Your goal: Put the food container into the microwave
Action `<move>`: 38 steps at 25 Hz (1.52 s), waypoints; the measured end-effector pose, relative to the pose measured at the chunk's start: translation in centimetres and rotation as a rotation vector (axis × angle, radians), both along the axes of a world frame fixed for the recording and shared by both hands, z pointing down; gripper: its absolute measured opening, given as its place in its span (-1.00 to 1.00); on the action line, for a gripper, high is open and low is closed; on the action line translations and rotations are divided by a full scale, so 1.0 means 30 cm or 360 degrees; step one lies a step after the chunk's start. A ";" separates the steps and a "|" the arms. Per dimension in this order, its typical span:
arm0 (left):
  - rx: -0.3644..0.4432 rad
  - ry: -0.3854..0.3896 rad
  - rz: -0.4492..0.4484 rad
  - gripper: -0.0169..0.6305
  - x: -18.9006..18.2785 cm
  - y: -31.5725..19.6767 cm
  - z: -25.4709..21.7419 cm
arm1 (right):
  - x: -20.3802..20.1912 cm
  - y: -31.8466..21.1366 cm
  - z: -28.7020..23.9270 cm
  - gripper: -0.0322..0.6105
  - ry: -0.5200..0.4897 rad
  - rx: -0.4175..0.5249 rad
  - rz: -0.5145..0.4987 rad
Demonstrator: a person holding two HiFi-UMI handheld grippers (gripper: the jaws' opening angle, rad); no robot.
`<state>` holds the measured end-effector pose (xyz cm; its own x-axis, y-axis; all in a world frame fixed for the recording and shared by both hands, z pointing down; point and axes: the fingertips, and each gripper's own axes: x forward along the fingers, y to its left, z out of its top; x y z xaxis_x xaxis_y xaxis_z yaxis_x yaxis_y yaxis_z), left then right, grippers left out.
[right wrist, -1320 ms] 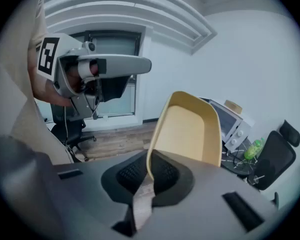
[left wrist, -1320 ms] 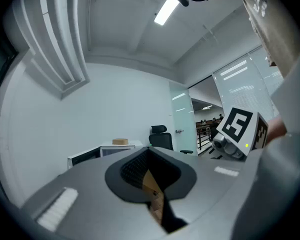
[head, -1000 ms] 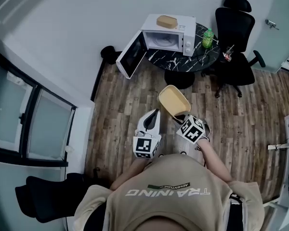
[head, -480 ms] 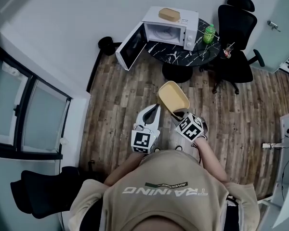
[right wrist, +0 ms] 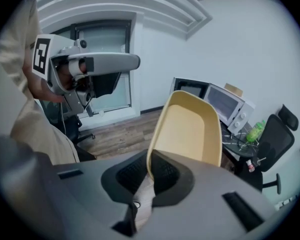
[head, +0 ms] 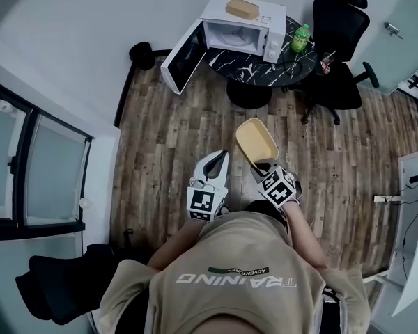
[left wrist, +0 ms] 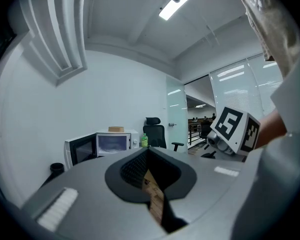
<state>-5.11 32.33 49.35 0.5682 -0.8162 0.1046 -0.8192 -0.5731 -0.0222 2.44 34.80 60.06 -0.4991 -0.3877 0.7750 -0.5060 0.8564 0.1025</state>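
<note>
My right gripper (head: 261, 168) is shut on the near rim of a shallow yellow food container (head: 256, 140), held tilted in the air over the wooden floor. The right gripper view shows the container (right wrist: 190, 129) rising from the closed jaws of the right gripper (right wrist: 150, 168). The white microwave (head: 240, 35) stands far ahead on a round black marble table (head: 282, 68), its door (head: 181, 65) swung open to the left. My left gripper (head: 221, 157) is shut and holds nothing. The left gripper (left wrist: 146, 151) points toward the microwave (left wrist: 112, 143).
A tan lid-like object (head: 241, 8) lies on top of the microwave. A green bottle (head: 300, 39) stands on the table's right side, with a black office chair (head: 338, 33) behind it. A black bin (head: 140, 53) sits by the wall, left of the open door.
The head view has shifted slightly, and the microwave now sits a little higher in the frame. The container stays clamped in the right gripper. Both grippers keep their places in front of the body.
</note>
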 end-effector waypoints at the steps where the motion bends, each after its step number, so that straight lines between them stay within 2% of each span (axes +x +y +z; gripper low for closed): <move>1: -0.0016 0.0007 0.0006 -0.92 -0.005 -0.005 0.015 | 0.003 -0.001 0.013 -0.86 0.0002 -0.0011 0.0024; 7: -0.0116 0.0039 0.0013 -0.92 -0.040 -0.040 0.094 | -0.010 -0.014 0.072 -0.86 0.0028 -0.0100 0.0064; 13: -0.0228 0.0060 0.0014 -0.92 -0.020 -0.169 0.177 | -0.010 -0.134 0.121 -0.86 0.0044 -0.0159 0.0013; 17: -0.0199 0.0000 0.0009 -0.92 -0.002 -0.292 0.148 | 0.009 -0.282 0.121 -0.86 0.0032 -0.0133 -0.0010; 22: -0.0195 -0.0043 -0.0095 -0.92 -0.003 -0.483 0.111 | 0.043 -0.493 0.093 -0.86 0.0036 -0.0070 -0.0073; 33: -0.0205 -0.0097 -0.0276 -0.92 0.067 -0.851 0.083 | 0.168 -0.839 0.099 -0.86 -0.0033 -0.0089 -0.0164; 38: -0.0191 -0.0081 -0.0319 -0.92 0.144 -0.983 0.077 | 0.208 -0.964 0.121 -0.86 0.0038 -0.0064 -0.0260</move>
